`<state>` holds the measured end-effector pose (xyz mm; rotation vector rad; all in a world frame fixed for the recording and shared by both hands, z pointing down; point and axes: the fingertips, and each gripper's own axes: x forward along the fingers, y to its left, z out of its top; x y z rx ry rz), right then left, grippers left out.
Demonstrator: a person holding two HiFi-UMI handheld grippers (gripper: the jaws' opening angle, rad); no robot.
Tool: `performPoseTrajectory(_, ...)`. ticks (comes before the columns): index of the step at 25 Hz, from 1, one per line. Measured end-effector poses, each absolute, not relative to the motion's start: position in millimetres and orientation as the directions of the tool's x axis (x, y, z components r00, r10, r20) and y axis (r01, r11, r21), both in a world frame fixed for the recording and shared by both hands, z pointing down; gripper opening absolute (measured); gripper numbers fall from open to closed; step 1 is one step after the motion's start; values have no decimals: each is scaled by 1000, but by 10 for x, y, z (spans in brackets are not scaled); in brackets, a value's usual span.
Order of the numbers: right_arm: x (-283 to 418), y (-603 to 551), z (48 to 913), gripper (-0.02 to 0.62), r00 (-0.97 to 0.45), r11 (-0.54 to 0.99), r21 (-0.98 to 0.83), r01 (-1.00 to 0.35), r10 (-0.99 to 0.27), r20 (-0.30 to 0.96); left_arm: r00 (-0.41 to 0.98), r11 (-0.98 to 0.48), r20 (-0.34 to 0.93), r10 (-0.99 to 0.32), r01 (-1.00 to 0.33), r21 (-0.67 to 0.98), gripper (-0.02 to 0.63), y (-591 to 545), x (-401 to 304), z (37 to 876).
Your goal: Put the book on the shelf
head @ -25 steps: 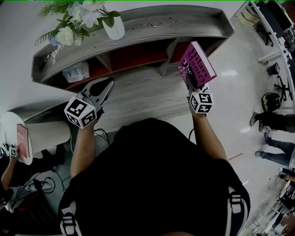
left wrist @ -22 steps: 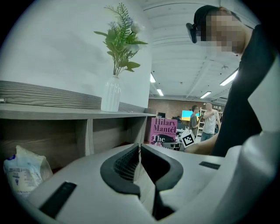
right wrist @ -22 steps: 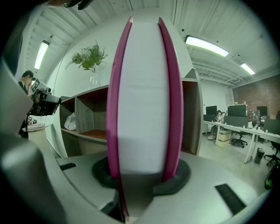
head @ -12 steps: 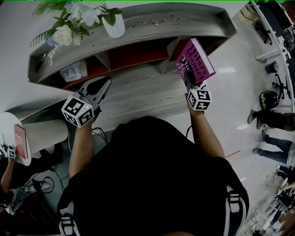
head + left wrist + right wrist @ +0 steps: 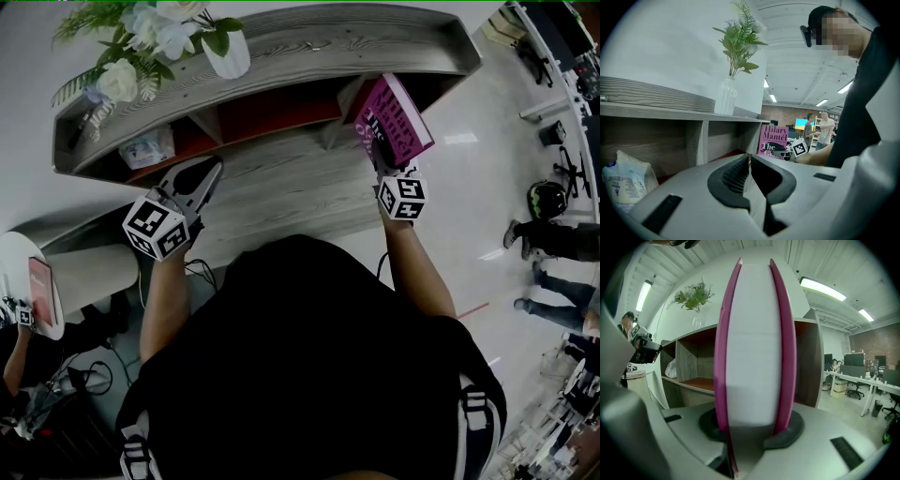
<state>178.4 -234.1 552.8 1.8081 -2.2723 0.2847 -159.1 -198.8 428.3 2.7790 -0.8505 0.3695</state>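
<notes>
The magenta book point(image 5: 394, 117) stands upright with my right gripper point(image 5: 382, 161) shut on its lower edge, just in front of the right compartment of the grey wooden shelf point(image 5: 309, 42). From the right gripper view the book's point(image 5: 752, 333) white page edge and pink covers fill the middle, clamped between the jaws of the right gripper point(image 5: 752, 427), with the open compartment point(image 5: 806, 362) behind. My left gripper point(image 5: 199, 178) hovers over the counter before the shelf's left half, jaws together and holding nothing. In the left gripper view the book's cover point(image 5: 774, 140) shows beyond the left gripper point(image 5: 749, 161).
A white vase of flowers point(image 5: 225, 52) stands on the shelf top. A tissue pack point(image 5: 145, 148) lies in the left compartment. A round white table point(image 5: 19, 272) with a red book is at the left. People point(image 5: 553, 244) stand on the floor at the right.
The right gripper has carried the book slightly up and left, closer to the shelf's right compartment. The left gripper has barely shifted.
</notes>
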Motion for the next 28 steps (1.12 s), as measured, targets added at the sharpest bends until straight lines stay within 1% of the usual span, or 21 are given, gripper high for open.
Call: performPoseTrajectory(28, 1722, -2914, 5616, 150, -196, 211, 21, -977, -936, 293, 780, -789, 329, -532, -598, 141, 34, -2103, -1685, 4428)
